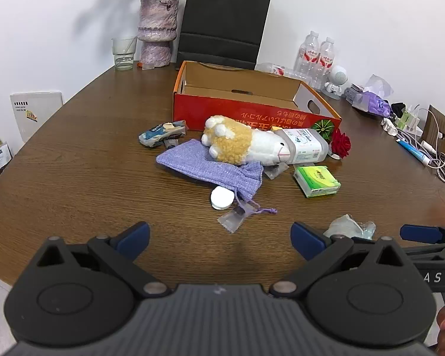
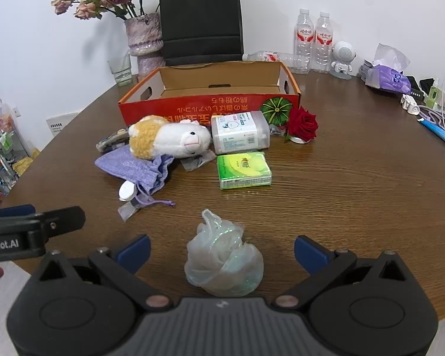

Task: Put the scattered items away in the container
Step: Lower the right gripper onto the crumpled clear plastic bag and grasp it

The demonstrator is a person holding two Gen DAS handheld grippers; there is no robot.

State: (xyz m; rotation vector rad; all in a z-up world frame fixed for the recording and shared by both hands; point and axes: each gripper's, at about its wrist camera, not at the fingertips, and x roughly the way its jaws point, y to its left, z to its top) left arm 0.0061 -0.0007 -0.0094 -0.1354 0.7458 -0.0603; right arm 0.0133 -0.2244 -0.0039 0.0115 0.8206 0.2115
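Observation:
An open red cardboard box stands mid-table. In front of it lie a plush sheep, a purple drawstring pouch, a clear wipes tub, a green tissue pack, a red rose and a white round lid. My left gripper is open and empty, short of the pouch. My right gripper is open around a crumpled clear plastic bag, not touching it.
A vase of dried flowers, a glass and a black paper bag stand behind the box. Water bottles, a small white robot figure, a purple tissue pack and cables crowd the right side.

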